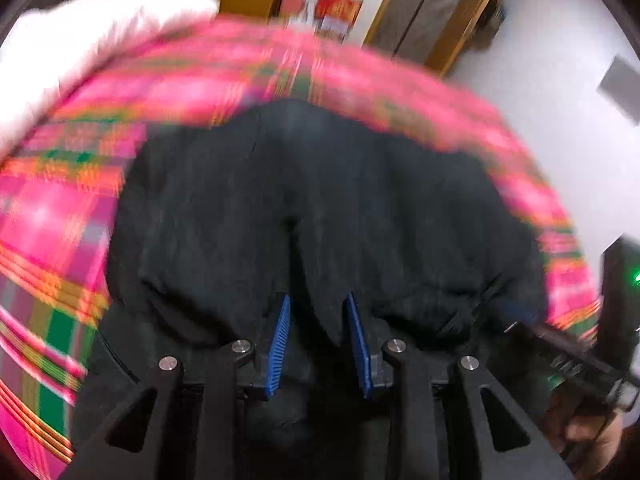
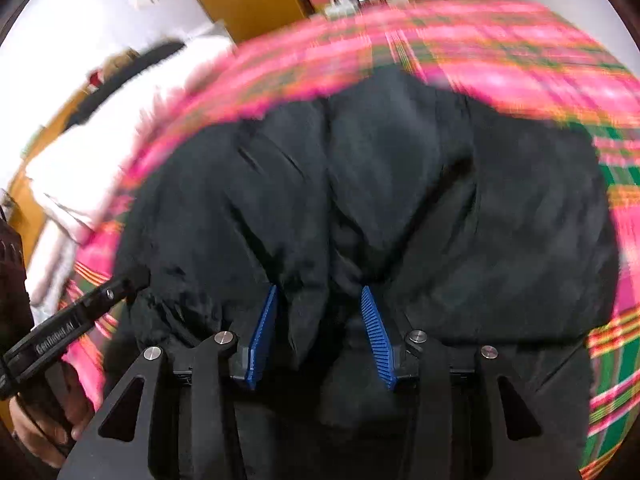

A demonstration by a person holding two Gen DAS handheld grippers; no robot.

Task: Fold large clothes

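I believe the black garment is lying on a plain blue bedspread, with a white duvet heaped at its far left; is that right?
Not quite: the bedspread is pink plaid with green and orange stripes, not plain blue, as the left wrist view shows. The black garment does lie on it, with the white duvet at the far left.

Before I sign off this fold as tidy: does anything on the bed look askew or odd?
Yes: the black garment is not flat. It lies bunched in thick creases on the pink plaid cover, and a ridge of it stands between the blue pads of each gripper. Nothing looks torn or spilled.
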